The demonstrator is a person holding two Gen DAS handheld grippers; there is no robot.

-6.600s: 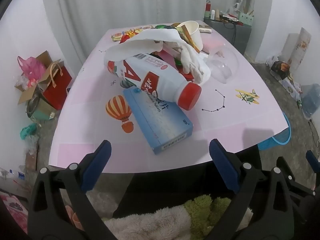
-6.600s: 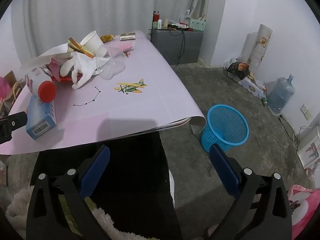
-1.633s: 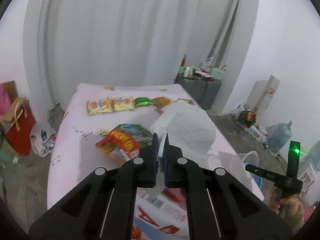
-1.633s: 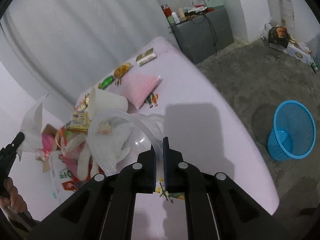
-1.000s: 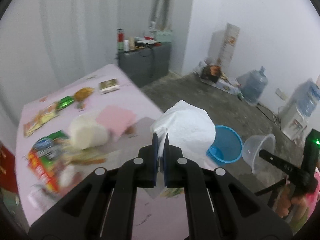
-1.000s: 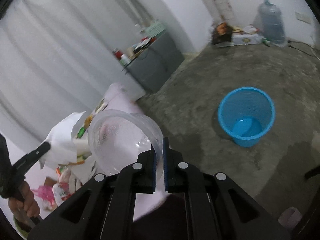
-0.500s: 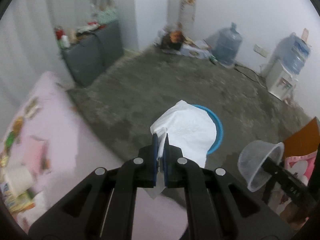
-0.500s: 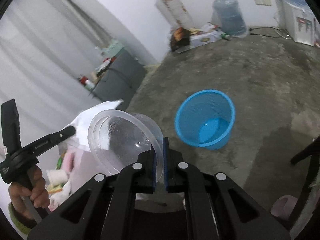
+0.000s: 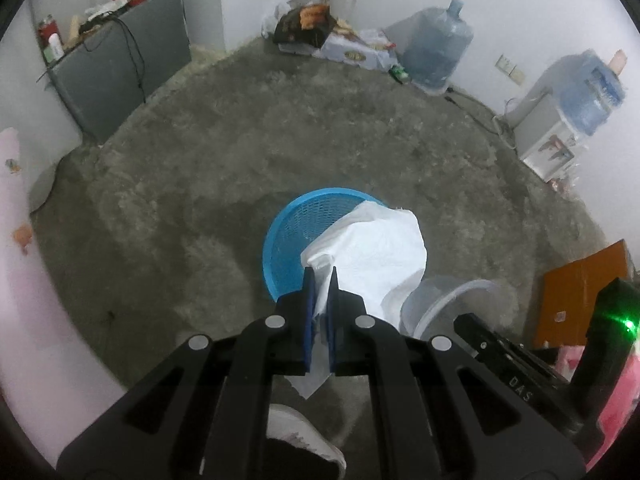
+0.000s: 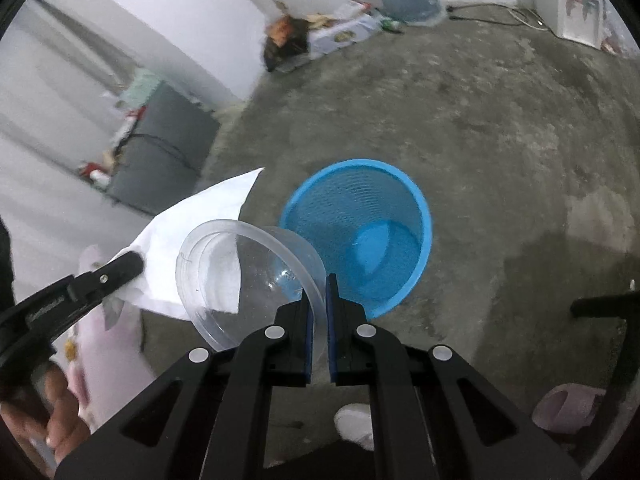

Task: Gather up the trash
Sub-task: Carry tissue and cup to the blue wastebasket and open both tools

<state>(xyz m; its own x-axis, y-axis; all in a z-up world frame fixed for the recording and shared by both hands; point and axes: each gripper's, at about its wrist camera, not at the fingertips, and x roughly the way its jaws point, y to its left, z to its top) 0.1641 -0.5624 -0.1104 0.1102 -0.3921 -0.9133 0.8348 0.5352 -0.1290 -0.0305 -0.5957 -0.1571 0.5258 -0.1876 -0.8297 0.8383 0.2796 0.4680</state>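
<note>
Both grippers are hovering w/ the blue bin (image 9: 288, 232) just ahead & below: left gripper (image 9: 320, 320) is loosening on the tissue (image 9: 372, 256), right gripper (image 10: 319, 328) is clamping the clear bowl (image 10: 244, 276), nearer the rim.

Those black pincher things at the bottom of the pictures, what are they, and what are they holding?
They are two grabbing tools, one in each of a person's hands, each with a small camera looking along its fingers. One picture comes from each tool. The left gripper pinches a crumpled white paper sheet, though its jaws are starting to open. The right gripper is shut on the rim of a clear plastic bowl. Both hang above a round blue mesh wastebasket standing on the grey concrete floor.
</note>
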